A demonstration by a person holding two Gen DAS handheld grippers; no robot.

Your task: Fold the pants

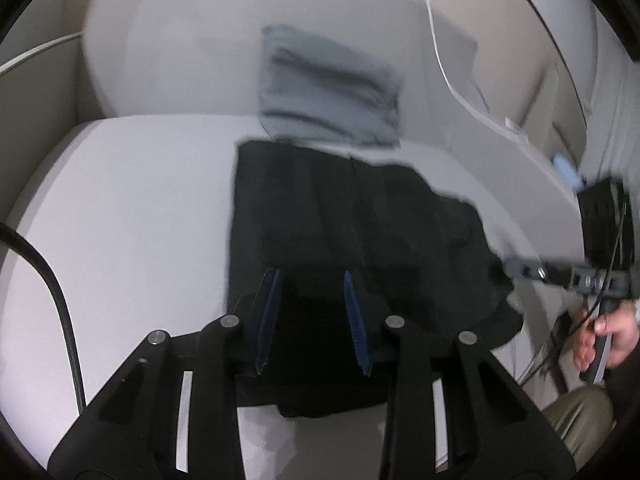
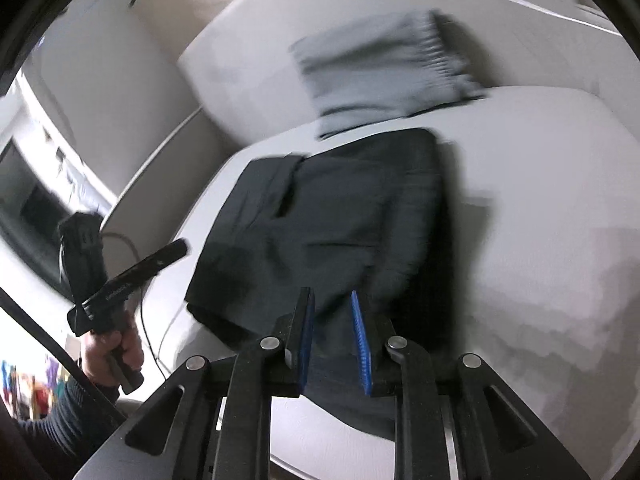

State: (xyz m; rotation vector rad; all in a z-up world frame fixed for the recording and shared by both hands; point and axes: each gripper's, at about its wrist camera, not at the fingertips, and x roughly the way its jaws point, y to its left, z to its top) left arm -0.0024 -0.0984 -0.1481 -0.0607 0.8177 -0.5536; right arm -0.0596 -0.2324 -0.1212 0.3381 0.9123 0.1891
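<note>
Dark folded pants point(image 1: 340, 216) lie flat on the white sofa seat point(image 1: 132, 208); they also show in the right wrist view point(image 2: 320, 216). My left gripper point(image 1: 310, 280) hovers just above their near edge, its blue pads apart and nothing between them. My right gripper point(image 2: 331, 300) is open above the pants' near end, also empty. The right gripper shows in the left wrist view point(image 1: 516, 266) at the pants' right edge. The left gripper shows in the right wrist view point(image 2: 176, 252), off the pants' left edge.
A folded grey garment point(image 1: 328, 84) leans against the sofa backrest point(image 1: 180, 40) just behind the pants, also in the right wrist view point(image 2: 380, 68). A black cable point(image 1: 56, 300) runs over the seat's left side. White cables point(image 1: 444, 68) hang at the right.
</note>
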